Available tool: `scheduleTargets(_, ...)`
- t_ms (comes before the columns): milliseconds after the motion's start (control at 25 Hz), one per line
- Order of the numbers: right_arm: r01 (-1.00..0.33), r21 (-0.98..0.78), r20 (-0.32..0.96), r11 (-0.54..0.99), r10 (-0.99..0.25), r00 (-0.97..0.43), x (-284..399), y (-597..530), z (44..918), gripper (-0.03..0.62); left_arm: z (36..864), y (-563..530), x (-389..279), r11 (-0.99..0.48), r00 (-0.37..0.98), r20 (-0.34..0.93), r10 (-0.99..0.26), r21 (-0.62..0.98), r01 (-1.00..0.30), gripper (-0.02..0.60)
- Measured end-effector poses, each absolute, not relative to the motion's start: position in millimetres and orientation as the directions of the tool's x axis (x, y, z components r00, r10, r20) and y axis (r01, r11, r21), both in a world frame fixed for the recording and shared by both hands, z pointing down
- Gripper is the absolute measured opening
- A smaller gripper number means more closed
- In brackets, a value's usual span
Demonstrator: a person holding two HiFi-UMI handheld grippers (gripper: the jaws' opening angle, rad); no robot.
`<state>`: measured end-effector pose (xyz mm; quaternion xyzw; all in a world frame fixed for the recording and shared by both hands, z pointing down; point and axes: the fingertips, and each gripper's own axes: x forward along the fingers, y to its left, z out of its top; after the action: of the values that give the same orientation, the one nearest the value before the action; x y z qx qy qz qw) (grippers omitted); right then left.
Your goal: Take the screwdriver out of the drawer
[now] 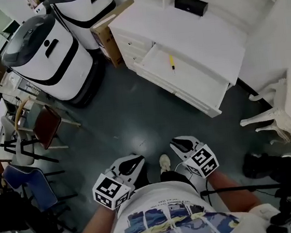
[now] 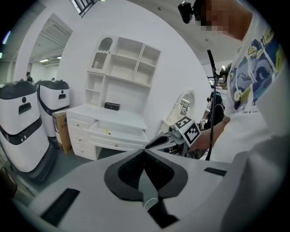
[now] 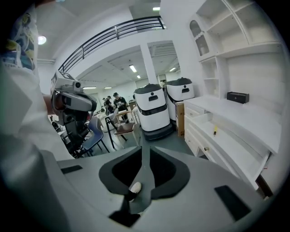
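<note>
A small yellow-handled screwdriver (image 1: 171, 62) lies in the open drawer (image 1: 193, 79) of a white dresser (image 1: 204, 33), well ahead of both grippers. It also shows as a yellow speck in the left gripper view (image 2: 107, 132) and the right gripper view (image 3: 215, 131). My left gripper (image 1: 138, 160) is held low in front of the person's body, its jaws meeting at the tips (image 2: 144, 150) with nothing between them. My right gripper (image 1: 174, 142) hangs beside it, also seen from the left gripper view (image 2: 152, 144). Its jaws (image 3: 145, 148) stand a narrow slit apart, empty.
Two large white robots (image 1: 45, 57) and a cardboard box (image 1: 106, 34) stand left of the dresser. A black box (image 1: 191, 4) rests on the dresser top. Chairs (image 1: 45, 127) crowd the left, a white ornate chair (image 1: 285, 108) the right. The person's shoe (image 1: 164, 162) shows between the grippers.
</note>
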<state>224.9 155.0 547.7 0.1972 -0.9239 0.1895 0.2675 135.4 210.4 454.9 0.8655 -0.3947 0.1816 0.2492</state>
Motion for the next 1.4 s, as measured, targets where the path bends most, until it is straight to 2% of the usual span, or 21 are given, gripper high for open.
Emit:
scheduleTargets(200,-0.498,-0.243,0.577,0.832,-0.289,-0.764,214.2,127.6,553.5,0.091,453.6,168.6,123.4,-0.585,0.645,0.480,-0.594,0.292,-0.757,0.014)
scheduleTargets(360,-0.538,-0.214,0.587,0.815,-0.333,-0.738,198.6,93.8,551.9,0.091,459.4,132.4,98.1,-0.596,0.664,0.459,-0.591,0.306,-0.742,0.014)
scheduleTargets(680,-0.657,-0.159,0.617,0.737,-0.445,-0.649,148.6,9.5,545.1,0.102,454.2,51.7,33.7,-0.693,0.756,0.394,-0.522,0.322,-0.646,0.014)
scheduleTargets(920,-0.745,-0.150,0.625,0.650,-0.522,-0.581,112.4,-41.9,546.7,0.104,459.3,18.2,-32.3,-0.733,0.786,0.398,-0.473,0.318,-0.602,0.014)
scheduleTargets(1120,-0.816,-0.107,0.666,0.569,-0.568,-0.483,126.2,-81.6,565.9,0.104,473.9,-8.7,-65.0,-0.716,0.792,0.400,-0.461,0.360,-0.598,0.014)
scheduleTargets(1400,-0.870,-0.065,0.726,0.489,-0.575,-0.377,182.4,-170.2,616.2,0.124,476.1,-62.0,-53.5,-0.690,0.779,0.418,-0.468,0.379,-0.617,0.015)
